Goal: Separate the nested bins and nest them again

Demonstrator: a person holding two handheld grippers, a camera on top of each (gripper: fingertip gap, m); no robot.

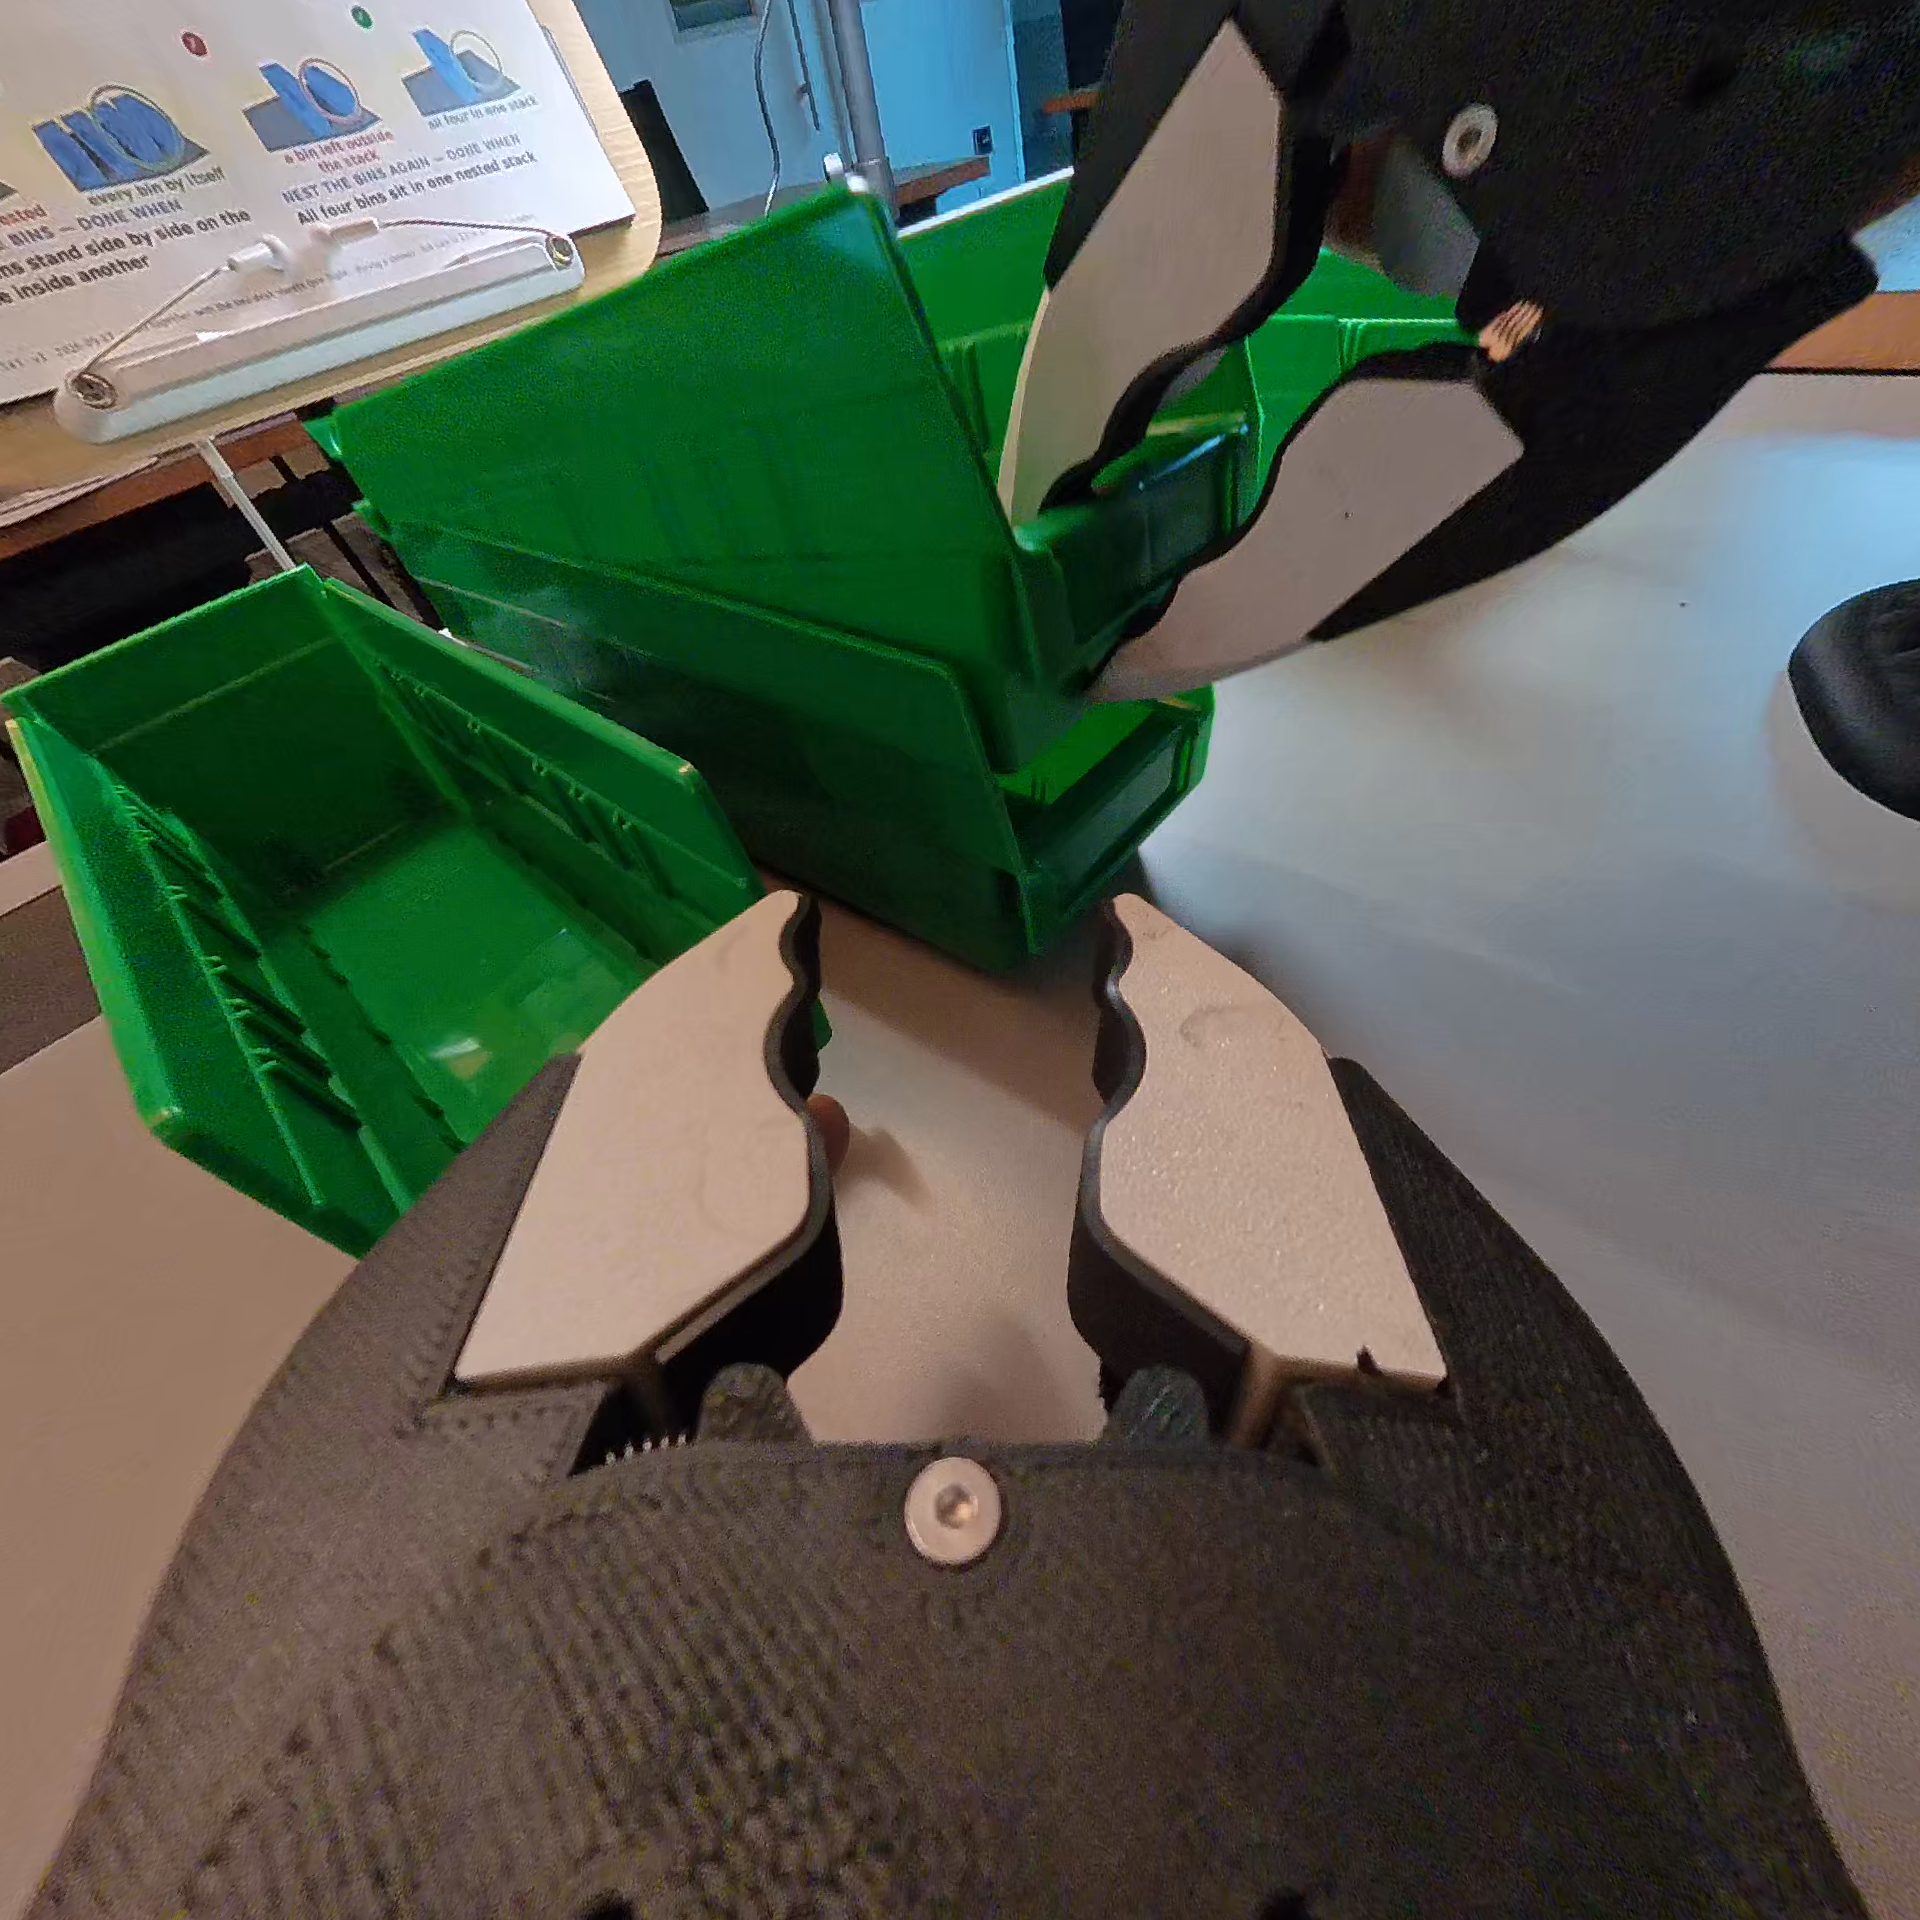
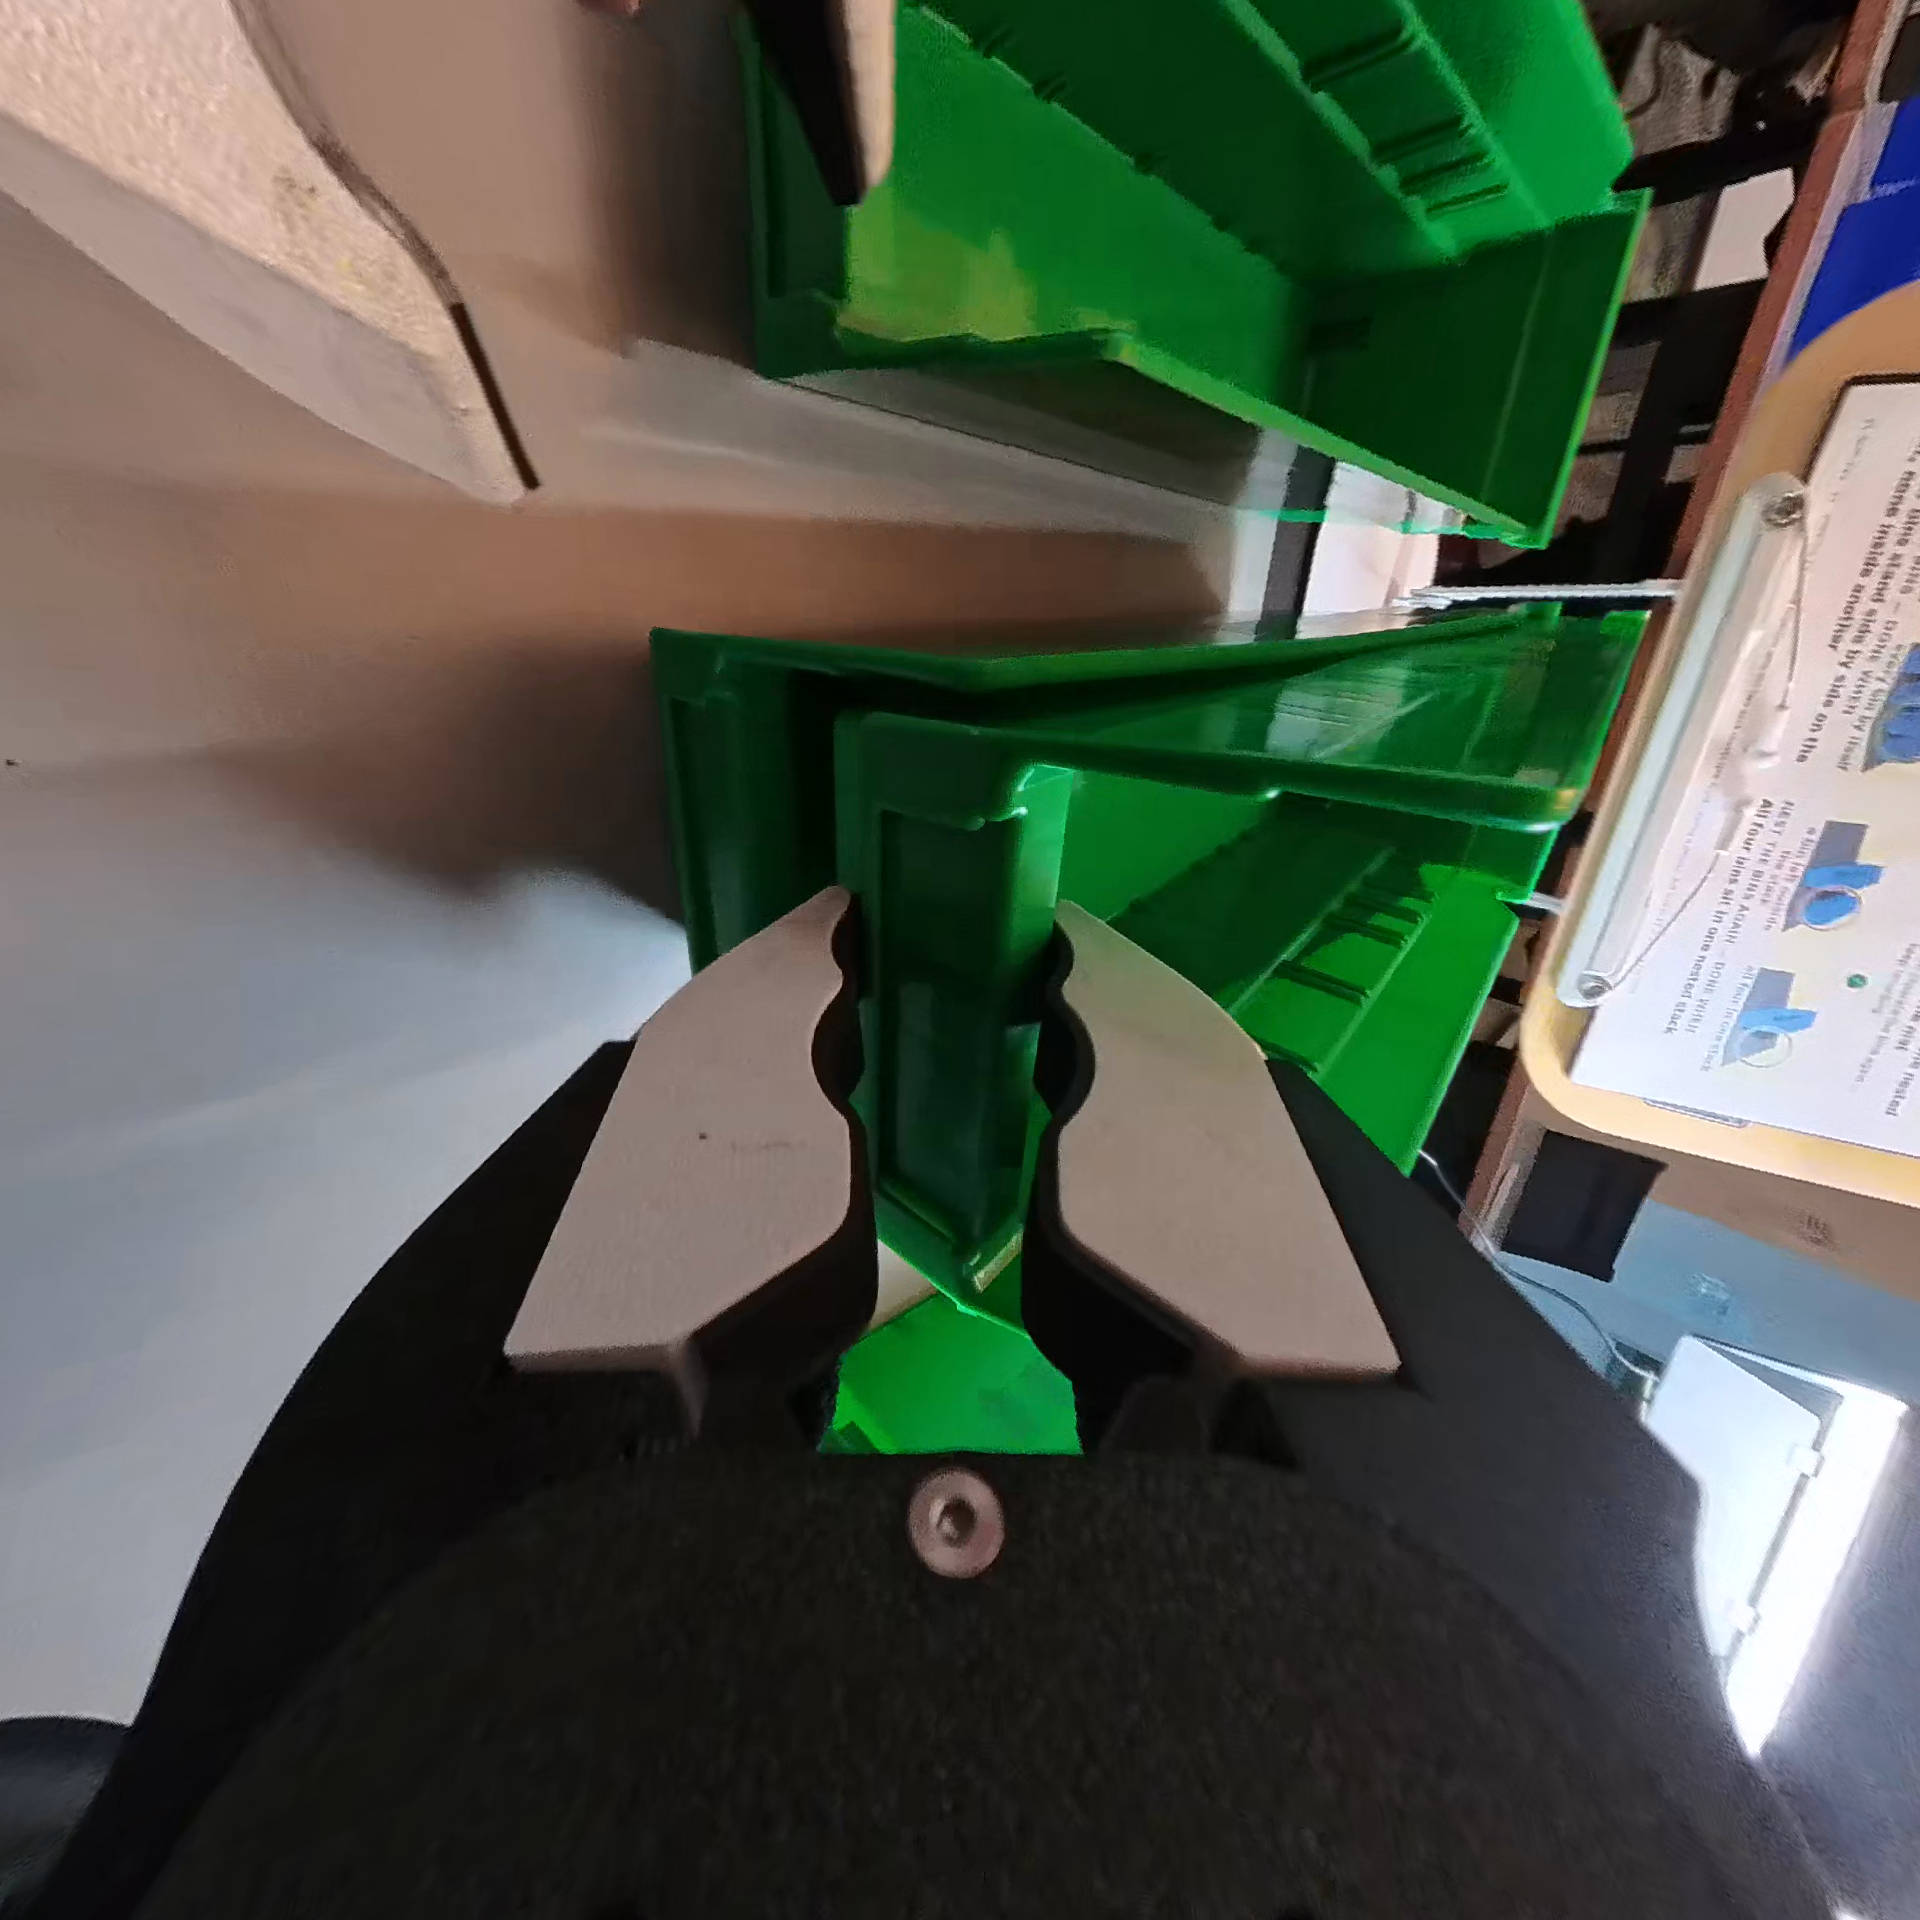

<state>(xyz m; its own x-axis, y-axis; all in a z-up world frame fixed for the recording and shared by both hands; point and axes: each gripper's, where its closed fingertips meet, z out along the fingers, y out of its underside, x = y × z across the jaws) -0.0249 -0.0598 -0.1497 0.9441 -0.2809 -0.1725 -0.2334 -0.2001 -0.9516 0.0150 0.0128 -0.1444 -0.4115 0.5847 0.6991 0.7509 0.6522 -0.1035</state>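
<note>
In the left wrist view, the left gripper hung open over the pale, smooth table, its grey, wavy-edged fingers apart with nothing between them. Just ahead to the left sat a single green bin, glossy moulded plastic with ribbed side walls, open side up, its long axis running away toward the upper left. Behind it stood the nested stack, whose top bin was tilted up at its near end. The right gripper reached in from the upper right and clamped that bin's front lip. An instruction sheet stood on a stand behind.

In the right wrist view, rolled sideways, the right gripper was closed on the top bin's thick front lip, the bin's length stretching straight away from the camera. The single bin lay above it in the picture.
</note>
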